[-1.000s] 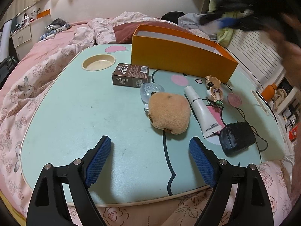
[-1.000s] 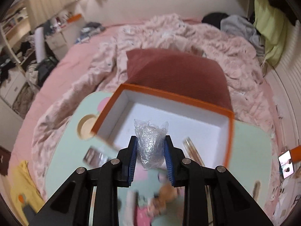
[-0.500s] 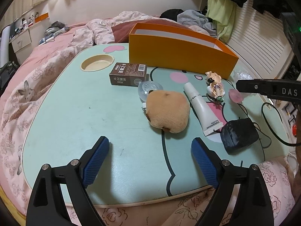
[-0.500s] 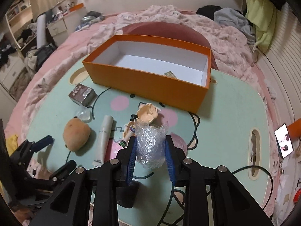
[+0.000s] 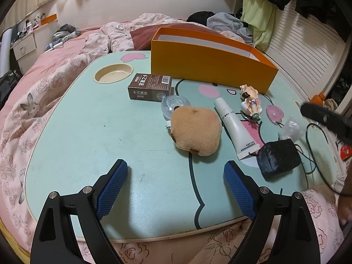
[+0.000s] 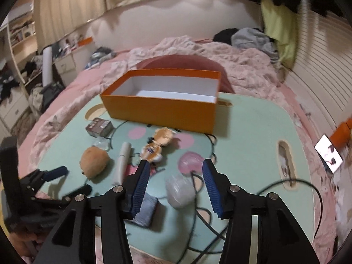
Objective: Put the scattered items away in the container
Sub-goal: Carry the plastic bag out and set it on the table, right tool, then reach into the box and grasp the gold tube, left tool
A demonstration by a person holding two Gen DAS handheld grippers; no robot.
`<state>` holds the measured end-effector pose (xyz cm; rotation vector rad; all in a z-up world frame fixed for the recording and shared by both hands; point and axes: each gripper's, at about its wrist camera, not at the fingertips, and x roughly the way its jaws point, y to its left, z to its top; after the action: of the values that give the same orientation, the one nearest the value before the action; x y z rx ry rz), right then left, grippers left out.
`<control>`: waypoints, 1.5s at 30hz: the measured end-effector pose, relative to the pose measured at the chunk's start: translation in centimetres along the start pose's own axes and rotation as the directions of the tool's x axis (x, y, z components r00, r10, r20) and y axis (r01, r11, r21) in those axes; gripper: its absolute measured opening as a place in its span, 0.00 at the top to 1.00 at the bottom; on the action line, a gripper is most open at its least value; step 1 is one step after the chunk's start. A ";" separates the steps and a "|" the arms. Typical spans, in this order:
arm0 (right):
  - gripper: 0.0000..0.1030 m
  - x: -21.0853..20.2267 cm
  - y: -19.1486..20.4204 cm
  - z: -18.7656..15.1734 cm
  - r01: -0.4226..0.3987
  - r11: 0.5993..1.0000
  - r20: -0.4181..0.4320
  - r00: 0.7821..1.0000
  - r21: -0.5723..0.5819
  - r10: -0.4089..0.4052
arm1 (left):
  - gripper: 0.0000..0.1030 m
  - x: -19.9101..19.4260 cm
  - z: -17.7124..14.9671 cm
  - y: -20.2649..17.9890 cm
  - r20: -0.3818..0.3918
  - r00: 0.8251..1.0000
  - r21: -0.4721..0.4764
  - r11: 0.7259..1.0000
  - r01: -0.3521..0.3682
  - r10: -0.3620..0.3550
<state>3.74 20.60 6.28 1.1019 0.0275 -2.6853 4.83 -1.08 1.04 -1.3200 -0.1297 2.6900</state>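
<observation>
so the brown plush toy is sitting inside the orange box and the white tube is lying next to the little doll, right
Not quite. The brown plush toy is not inside the orange box; it lies on the table in front of the box, as the left wrist view shows. The box looks empty in the right wrist view. The white tube does lie next to the little doll.

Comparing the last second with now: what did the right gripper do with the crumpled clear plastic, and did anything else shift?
The right gripper carried the crumpled clear plastic back from over the orange box to the near side of the table. Its fingers are opening, no longer pressing the plastic, which now sits between them by the black pouch. The left gripper stayed open; plush, tube and brown carton unmoved.
</observation>
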 end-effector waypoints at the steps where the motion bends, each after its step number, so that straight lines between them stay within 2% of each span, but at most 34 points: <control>1: 0.52 -0.2 -0.1 -0.4 0.003 1.000 0.012 1.000 -0.001 -0.003 | 0.13 -0.1 0.0 0.2 0.001 1.000 -0.007 1.000 0.008 -0.008; 5: 0.51 -1.3 -0.3 -1.7 -0.022 0.999 0.066 0.998 0.031 0.020 | 0.13 -0.7 0.5 0.9 0.008 1.000 -0.042 0.999 0.020 -0.019; 8: 0.48 -1.8 -0.4 -2.1 -0.020 0.999 0.100 0.995 0.050 0.015 | 0.13 -2.5 1.7 1.0 0.063 0.998 -0.041 0.999 0.021 -0.018; 10: 0.45 -2.0 -0.5 -2.3 -0.029 0.997 0.109 0.994 0.071 0.022 | 0.13 -4.0 3.4 0.5 0.111 0.993 -0.011 0.999 0.035 -0.034; 14: 0.41 -1.9 -1.2 -2.7 -0.057 0.993 0.096 0.994 0.104 0.047 | 0.13 -5.7 8.4 -1.7 0.168 0.986 0.095 0.996 0.005 -0.021; 16: 0.41 -1.5 -1.5 -2.7 -0.068 0.990 0.078 0.995 0.126 0.058 | 0.13 -5.5 11.5 -2.9 0.163 0.984 0.125 0.990 0.057 -0.077; 19: 0.41 -0.9 -1.8 -2.8 -0.079 0.986 0.046 0.996 0.149 0.072 | 0.13 -2.8 16.3 -4.8 0.038 0.975 0.101 0.971 0.216 -0.221; 21: 0.41 -0.7 -1.9 -3.0 -0.086 0.984 0.037 0.996 0.154 0.081 | 0.13 0.0 18.9 -6.7 -0.053 0.961 0.080 0.958 0.274 -0.271; 24: 0.41 -0.9 -1.9 -3.1 -0.090 0.984 0.045 0.995 0.156 0.084 | 0.15 5.2 21.4 -9.3 -0.201 0.954 0.050 0.970 0.237 -0.222; 25: 0.41 -1.0 -2.0 -3.1 -0.092 0.983 0.049 0.995 0.159 0.086 | 0.23 6.9 21.7 -9.8 -0.245 0.947 0.037 0.975 0.221 -0.205; 28: 0.40 -1.2 -2.3 -3.2 -0.100 0.980 0.058 0.994 0.172 0.091 | 0.43 11.9 21.5 -10.8 -0.389 0.907 -0.015 0.986 0.169 -0.161; 30: 0.39 -1.2 -2.6 -3.3 -0.108 0.977 0.063 0.993 0.184 0.098 | 0.46 14.6 21.1 -11.1 -0.462 0.871 -0.069 0.986 0.150 -0.165; 32: 0.38 -1.2 -3.0 -3.3 -0.117 0.973 0.066 0.992 0.200 0.106 | 0.46 16.3 20.4 -11.0 -0.492 0.852 -0.122 0.983 0.135 -0.178; 34: 0.37 -1.2 -3.4 -3.4 -0.124 0.968 0.066 0.992 0.217 0.112 | 0.56 17.2 19.8 -11.2 -0.506 0.843 -0.141 0.982 0.127 -0.182; 35: 0.37 -1.2 -3.6 -3.4 -0.126 0.967 0.065 0.991 0.223 0.114 | 0.58 17.6 19.6 -11.2 -0.511 0.840 -0.143 0.982 0.122 -0.179; 36: 0.37 -1.1 -3.7 -3.4 -0.128 0.965 0.064 0.991 0.230 0.116 | 0.68 17.6 19.8 -11.3 -0.495 0.854 -0.128 0.985 0.112 -0.162; 37: 0.37 -1.1 -3.8 -3.5 -0.130 0.963 0.062 0.991 0.237 0.119 | 0.77 17.7 20.0 -11.5 -0.494 0.856 -0.117 0.988 0.105 -0.149; 38: 0.37 -1.0 -4.0 -3.5 -0.133 0.961 0.060 0.991 0.244 0.122 | 0.81 17.8 20.1 -11.3 -0.491 0.859 -0.117 0.988 0.098 -0.143; 41: 0.36 -0.9 -4.2 -3.5 -0.135 0.957 0.058 0.991 0.256 0.125 | 0.82 18.0 20.7 -10.2 -0.484 0.856 -0.159 0.980 0.118 -0.181; 42: 0.36 -0.9 -4.2 -3.5 -0.136 0.957 0.057 0.990 0.257 0.126 | 0.82 18.1 21.0 -9.9 -0.476 0.864 -0.137 0.985 0.109 -0.162; 43: 0.36 -0.9 -4.2 -3.5 -0.136 0.957 0.056 0.990 0.257 0.126 | 0.82 17.7 21.2 -9.7 -0.454 0.882 -0.103 0.991 0.086 -0.124; 45: 0.36 -0.9 -4.2 -3.6 -0.135 0.957 0.056 0.991 0.257 0.125 | 0.82 16.7 21.7 -9.3 -0.406 0.906 -0.083 0.992 0.092 -0.118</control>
<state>5.84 25.22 4.04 1.0784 -0.4023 -2.6435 -21.62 10.57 2.65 -1.8070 -0.2303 2.2761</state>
